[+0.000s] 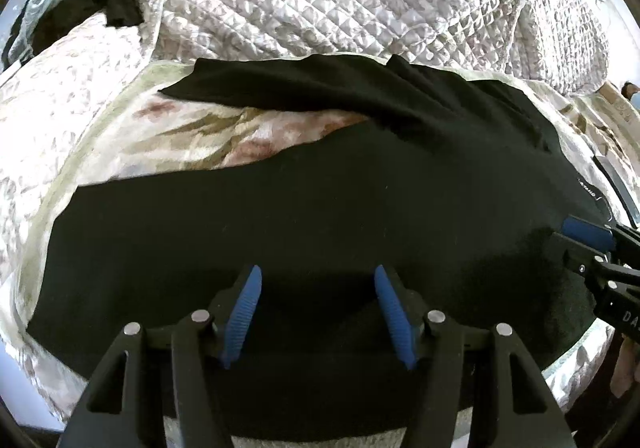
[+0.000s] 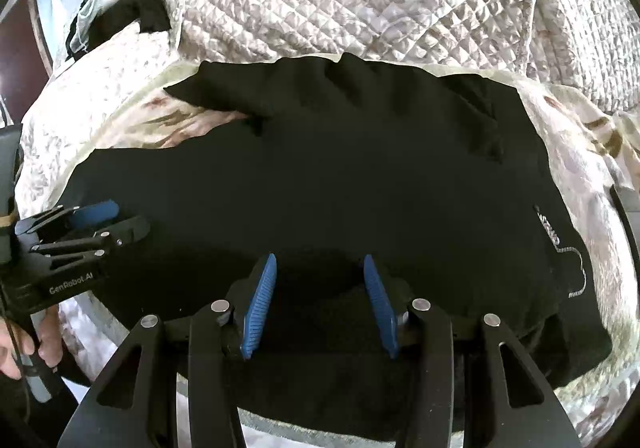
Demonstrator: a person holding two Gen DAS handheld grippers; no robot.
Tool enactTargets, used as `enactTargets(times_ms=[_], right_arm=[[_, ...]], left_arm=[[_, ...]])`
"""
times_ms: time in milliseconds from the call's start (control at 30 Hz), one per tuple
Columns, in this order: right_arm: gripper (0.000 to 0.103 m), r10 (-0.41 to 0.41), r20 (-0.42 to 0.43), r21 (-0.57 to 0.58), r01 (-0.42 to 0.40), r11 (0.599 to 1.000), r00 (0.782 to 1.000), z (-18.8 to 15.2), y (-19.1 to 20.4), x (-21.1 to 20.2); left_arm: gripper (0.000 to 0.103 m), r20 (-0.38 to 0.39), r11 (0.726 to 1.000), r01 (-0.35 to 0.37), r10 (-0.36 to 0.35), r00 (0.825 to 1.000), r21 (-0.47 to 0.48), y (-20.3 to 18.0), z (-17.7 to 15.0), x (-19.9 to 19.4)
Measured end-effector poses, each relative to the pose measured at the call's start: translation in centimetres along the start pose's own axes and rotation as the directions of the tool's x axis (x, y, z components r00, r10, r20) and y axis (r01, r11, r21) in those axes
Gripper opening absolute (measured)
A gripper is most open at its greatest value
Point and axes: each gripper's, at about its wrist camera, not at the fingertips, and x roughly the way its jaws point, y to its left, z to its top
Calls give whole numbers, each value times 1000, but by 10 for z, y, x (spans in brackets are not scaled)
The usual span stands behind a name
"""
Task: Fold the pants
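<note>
Both the left gripper [image 1: 318, 276] and right gripper [image 2: 320, 266] are held spread, pinching nothing; the pants [image 1: 280, 215] could be bunched if grabbed unevenly.

The black pants [image 1: 320, 207] lie spread flat across the near edge of the bed [image 1: 60, 119], their lower hem hanging over that edge. One leg is folded back toward the far side, angled leftward. Small white lettering marks the fabric near the right end.
</note>
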Motion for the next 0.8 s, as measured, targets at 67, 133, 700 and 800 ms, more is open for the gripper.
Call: enactTargets(times_ms=[67,133,700,800], right_arm=[[47,10,-5,-18,-10,1000,1000,9,-3,0],[55,27,-4,-33,-27,999,1000,24,-10,1],[64,36,-15,-140,-37,989,999,162,-95,96],[64,30,-43,-159,-37,987,999,180,-107,129]], left_arm=[[62,3,1000,7,-7,1000,17,1,11,1],[62,8,999,21,-21,1000,30,3,25,2],[76,62,998,53,-55,997,30,38,192,111],[76,49,998,50,-52,997,46,36,210,140]])
